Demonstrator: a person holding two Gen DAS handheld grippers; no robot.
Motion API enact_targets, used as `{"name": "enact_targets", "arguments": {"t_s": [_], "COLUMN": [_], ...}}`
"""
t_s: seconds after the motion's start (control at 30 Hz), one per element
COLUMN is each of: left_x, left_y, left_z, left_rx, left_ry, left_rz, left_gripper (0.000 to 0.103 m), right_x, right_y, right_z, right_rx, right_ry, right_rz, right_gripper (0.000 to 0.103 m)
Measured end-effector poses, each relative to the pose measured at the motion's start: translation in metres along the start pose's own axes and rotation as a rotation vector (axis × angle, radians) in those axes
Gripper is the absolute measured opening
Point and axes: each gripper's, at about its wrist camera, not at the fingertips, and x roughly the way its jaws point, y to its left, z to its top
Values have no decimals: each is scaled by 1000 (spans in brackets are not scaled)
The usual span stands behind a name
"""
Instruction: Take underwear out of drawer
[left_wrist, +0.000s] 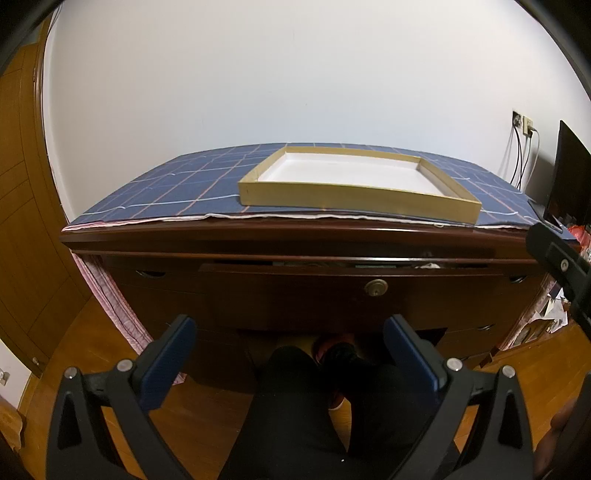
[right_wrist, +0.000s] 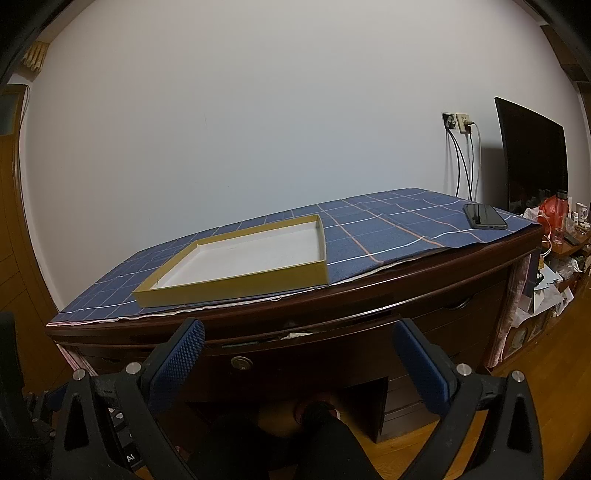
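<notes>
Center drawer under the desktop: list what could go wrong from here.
1. The center drawer is only cracked open, with white fabric in the gap; pulling could snag it.
2. Its front shows a keyhole but no handle, so an open tool may slip.
3. The yellow tray sits near the desk edge above; a rising tool might knock it.

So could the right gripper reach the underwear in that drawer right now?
Probably not yet. The drawer is open only a crack, with a sliver of white fabric showing. The open right gripper faces its front, too wide for that gap; the drawer needs pulling out first.
</notes>
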Motion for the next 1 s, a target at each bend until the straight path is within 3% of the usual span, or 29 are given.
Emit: {"name": "enact_targets", "arguments": {"t_s": [1.0], "left_x": [2], "left_y": [0], "left_z": [0], "left_rx": [9], "left_ry": [11], "left_rz": [-6], "left_gripper": [103], "right_x": [8], "right_y": [-12], "right_z": [-4], "right_rx": [39], "right_ry": [44], "right_rz": [-19], "right_gripper": [103]}}
